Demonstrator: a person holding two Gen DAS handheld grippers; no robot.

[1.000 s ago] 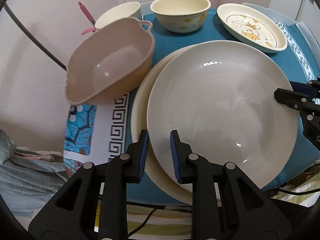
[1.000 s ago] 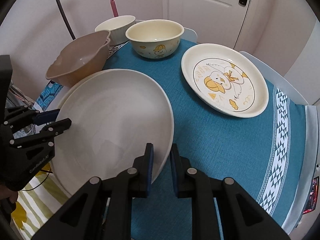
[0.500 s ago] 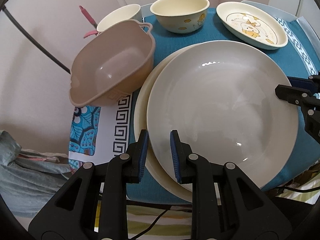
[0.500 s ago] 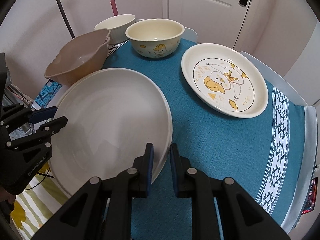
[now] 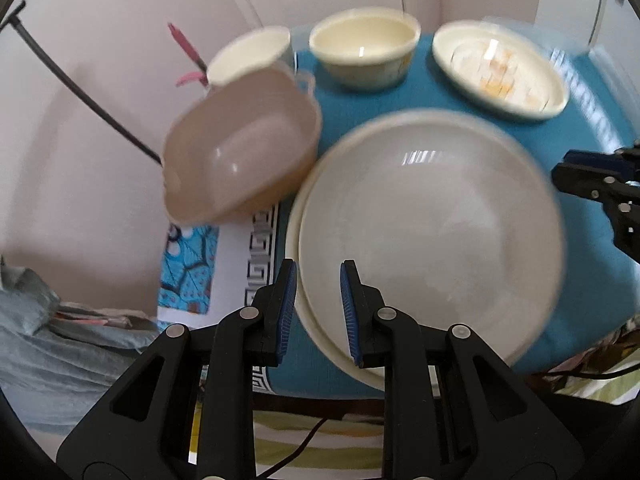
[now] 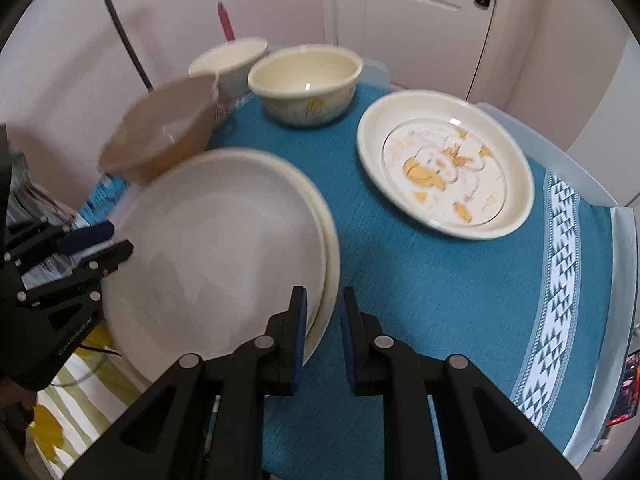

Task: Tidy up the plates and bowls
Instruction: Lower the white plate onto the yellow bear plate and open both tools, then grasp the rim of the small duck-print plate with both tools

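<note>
the two large white plates [image 5: 432,232] are lying stacked on the desk [image 6: 420,280]; we are gripping their rims with left hand-held gripper [image 5: 318,312] and right hand-held gripper [image 6: 323,344], both clenched. bowls [image 6: 306,84] and duck plate [image 6: 444,168] are awaiting sorting.

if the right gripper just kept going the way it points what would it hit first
Most likely the teal tablecloth just beyond the right gripper, which is shut on the plates' rim; depth is unclear.
</note>
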